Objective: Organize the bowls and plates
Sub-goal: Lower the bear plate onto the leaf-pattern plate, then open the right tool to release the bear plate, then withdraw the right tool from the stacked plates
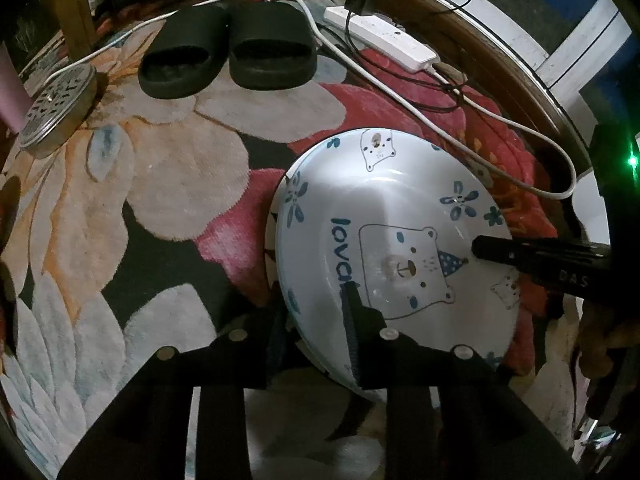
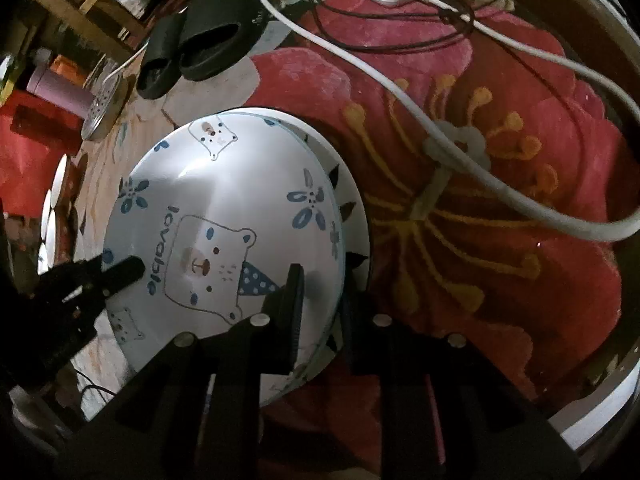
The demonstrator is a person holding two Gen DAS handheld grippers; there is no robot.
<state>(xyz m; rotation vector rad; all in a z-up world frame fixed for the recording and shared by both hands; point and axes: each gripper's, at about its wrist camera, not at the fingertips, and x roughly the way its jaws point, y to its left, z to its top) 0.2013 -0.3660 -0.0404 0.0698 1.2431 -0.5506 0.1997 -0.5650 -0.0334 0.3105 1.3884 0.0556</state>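
A glossy white bear-print plate [image 1: 400, 248], round and shallow, sits on the tufted floral rug [image 1: 160, 184], both grippers at opposite rims. The left gripper [image 1: 316, 320] straddles its near edge with jaws narrow; whether the pads press is hard to tell. From the right wrist, the right gripper [image 2: 320, 308] is nearly closed, clamped on the plate's rim, and only here a second plate [image 2: 354, 216] with black triangle marks shows beneath. The left view alone shows both matte black slides [image 1: 228, 48] side by side, a perforated metal tin [image 1: 56, 108] and the white power strip [image 1: 380, 36] whole.
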